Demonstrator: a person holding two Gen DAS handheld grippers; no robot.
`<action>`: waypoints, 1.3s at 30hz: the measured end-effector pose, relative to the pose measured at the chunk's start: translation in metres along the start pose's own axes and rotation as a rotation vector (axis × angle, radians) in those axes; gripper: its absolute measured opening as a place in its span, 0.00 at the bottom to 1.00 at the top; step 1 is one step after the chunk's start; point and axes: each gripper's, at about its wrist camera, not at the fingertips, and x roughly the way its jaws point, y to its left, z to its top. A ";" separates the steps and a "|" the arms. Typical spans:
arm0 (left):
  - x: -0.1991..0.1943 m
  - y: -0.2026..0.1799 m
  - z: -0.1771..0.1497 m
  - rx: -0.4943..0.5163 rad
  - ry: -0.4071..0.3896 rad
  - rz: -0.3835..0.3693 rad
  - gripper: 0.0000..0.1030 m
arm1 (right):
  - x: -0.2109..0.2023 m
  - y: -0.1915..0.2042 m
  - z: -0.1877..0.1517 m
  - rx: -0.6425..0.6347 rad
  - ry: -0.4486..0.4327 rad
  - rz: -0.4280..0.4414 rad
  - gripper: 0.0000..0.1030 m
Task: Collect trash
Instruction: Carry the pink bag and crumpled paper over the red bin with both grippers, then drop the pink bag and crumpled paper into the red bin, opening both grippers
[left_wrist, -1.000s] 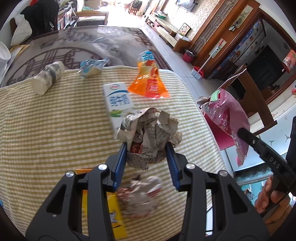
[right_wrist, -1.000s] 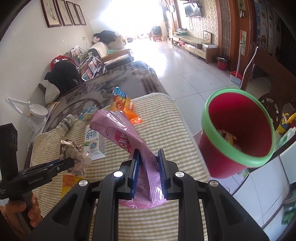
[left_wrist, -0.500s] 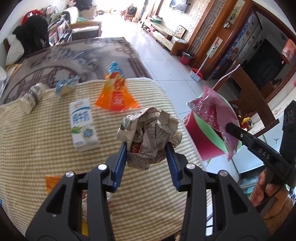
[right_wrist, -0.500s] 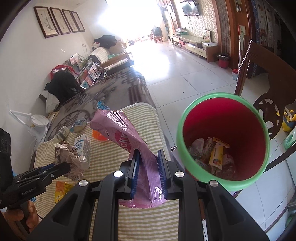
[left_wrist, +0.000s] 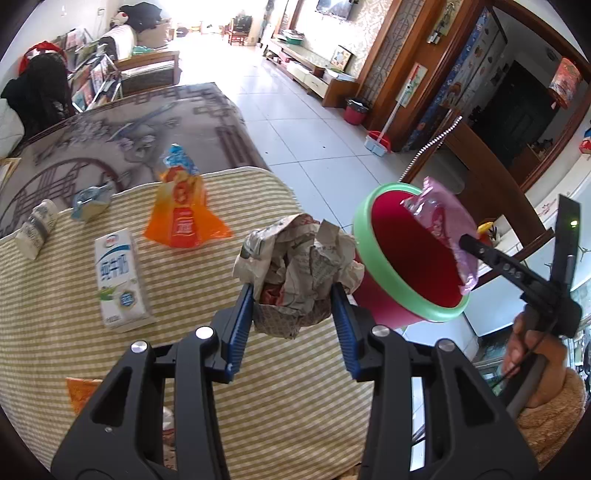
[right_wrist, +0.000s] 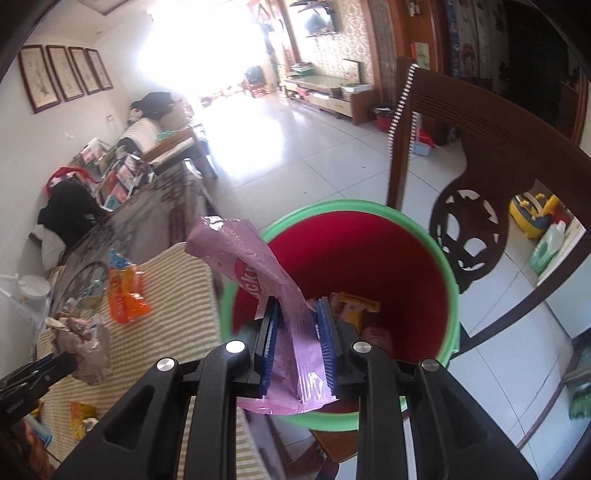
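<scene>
My left gripper (left_wrist: 293, 291) is shut on a crumpled ball of printed paper (left_wrist: 299, 258), held above the striped tablecloth (left_wrist: 55, 332) near the table's right end. Just beyond that end stands a red bin with a green rim (left_wrist: 406, 299). My right gripper (right_wrist: 297, 314) hangs over the bin's mouth (right_wrist: 452, 280) and its jaws are opening. A pink plastic wrapper (right_wrist: 251, 266) still stands between them, with the blue pads drawn back from it. Several wrappers lie in the bin's bottom. In the left wrist view the pink wrapper (left_wrist: 439, 218) sticks up over the bin.
On the cloth lie a white milk carton (left_wrist: 118, 277), an orange pouch (left_wrist: 184, 218), a small blue wrapper (left_wrist: 88, 199), a pale bottle (left_wrist: 37, 229) and an orange wrapper (left_wrist: 81, 391). A dark wooden chair (right_wrist: 480, 147) stands right behind the bin. A person's hand (left_wrist: 532, 339) grips the right tool.
Both grippers moved toward the bin. The right one now hangs over its mouth and its jaws have parted around the pink wrapper. The left still grips the paper ball.
</scene>
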 end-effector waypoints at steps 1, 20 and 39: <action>0.003 -0.006 0.003 0.011 0.003 -0.011 0.39 | 0.002 -0.004 0.000 0.010 0.002 -0.009 0.37; 0.107 -0.169 0.049 0.310 0.092 -0.196 0.57 | -0.060 -0.117 -0.034 0.246 -0.074 -0.207 0.72; 0.008 0.002 -0.036 0.019 0.035 0.104 0.66 | -0.015 0.003 -0.011 0.009 -0.023 -0.005 0.72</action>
